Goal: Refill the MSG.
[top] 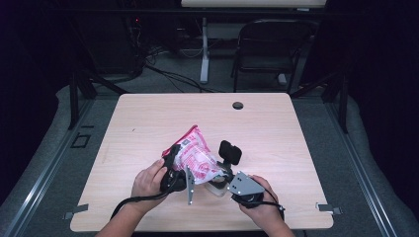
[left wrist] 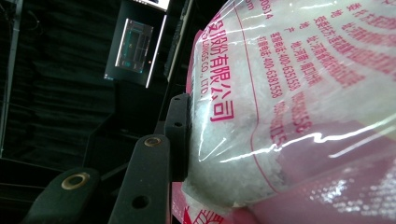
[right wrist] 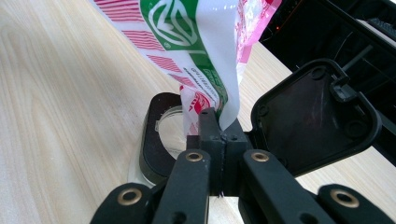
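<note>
A clear bag of white granules with pink print (top: 198, 157) is held tilted above the table's front middle. My left gripper (top: 184, 157) is shut on the bag's body; in the left gripper view one black pad (left wrist: 180, 135) presses into the bag (left wrist: 289, 107), which hides the other jaw. My right gripper (top: 222, 177) is shut on the bag's lower edge (right wrist: 210, 60), jaws together (right wrist: 219, 135). Right under that edge stands a small container with a black rim (right wrist: 150, 140), its black flip lid (right wrist: 313, 121) standing open. The lid (top: 230, 152) also shows in the high view.
The light wooden table (top: 148, 123) has a round cable hole (top: 238, 105) near its far edge. A dark chair (top: 269, 44) and a white desk leg (top: 204, 49) stand on the floor beyond it.
</note>
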`<state>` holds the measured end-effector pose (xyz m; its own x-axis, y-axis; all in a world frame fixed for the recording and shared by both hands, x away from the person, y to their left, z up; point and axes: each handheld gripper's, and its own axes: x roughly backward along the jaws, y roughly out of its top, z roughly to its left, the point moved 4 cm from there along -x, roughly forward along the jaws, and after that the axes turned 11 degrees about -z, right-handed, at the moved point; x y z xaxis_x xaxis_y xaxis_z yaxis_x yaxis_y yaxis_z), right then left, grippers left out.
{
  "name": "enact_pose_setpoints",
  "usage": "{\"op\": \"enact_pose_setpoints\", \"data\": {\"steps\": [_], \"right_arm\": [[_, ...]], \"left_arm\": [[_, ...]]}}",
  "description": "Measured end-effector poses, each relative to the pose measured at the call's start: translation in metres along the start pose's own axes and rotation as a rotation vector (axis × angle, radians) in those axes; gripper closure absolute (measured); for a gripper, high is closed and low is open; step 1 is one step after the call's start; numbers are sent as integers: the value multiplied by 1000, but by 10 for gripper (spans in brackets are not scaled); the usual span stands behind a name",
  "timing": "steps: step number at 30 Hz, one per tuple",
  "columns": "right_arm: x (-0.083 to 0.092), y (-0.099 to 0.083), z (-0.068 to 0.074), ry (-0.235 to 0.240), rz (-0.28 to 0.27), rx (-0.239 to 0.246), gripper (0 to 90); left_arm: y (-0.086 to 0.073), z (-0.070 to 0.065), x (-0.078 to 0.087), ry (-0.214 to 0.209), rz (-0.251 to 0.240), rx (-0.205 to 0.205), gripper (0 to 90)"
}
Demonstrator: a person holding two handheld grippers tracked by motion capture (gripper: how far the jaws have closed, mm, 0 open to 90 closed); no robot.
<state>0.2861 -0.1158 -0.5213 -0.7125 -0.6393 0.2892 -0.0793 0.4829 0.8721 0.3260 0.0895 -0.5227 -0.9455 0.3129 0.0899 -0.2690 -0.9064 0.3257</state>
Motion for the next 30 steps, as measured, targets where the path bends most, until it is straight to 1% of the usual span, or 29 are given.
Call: {"op": "enact_pose_setpoints", "data": {"steps": [6,7,9,14,17,18,19,23,24,27,30], "right_arm": [[0,-1,0,2,1,-1,900],[0,-1,0,1,2,-1,900],[0,-1,0,2,4,-1,900],[1,-2,0,3,7,-1,900],[1,-2,0,3,9,0,900],[1,-2,0,3,8,-1,900],[1,-2,0,4,7,-3,900],[1,-2,0,4,7,-2,900],[1,-3,0,4,7,-3,900],[1,-3,0,5,8,-3,900],[1,-3,0,5,8,-3,900]], "left_arm": [[1,0,0,4,-2,-18,691],[1,0,0,12,-13,-24,691],[2,0,0,8,-11,-18,691],[3,0,0,9,-10,-26,691],[4,1,0,15,-18,-39,691],[4,1,1,10,-13,-34,691],[5,1,1,19,-20,-40,691],[5,2,1,16,-20,-45,691],[5,2,0,23,-29,-52,691],[5,2,0,20,-30,-48,691],[6,3,0,24,-35,-56,691]]}}
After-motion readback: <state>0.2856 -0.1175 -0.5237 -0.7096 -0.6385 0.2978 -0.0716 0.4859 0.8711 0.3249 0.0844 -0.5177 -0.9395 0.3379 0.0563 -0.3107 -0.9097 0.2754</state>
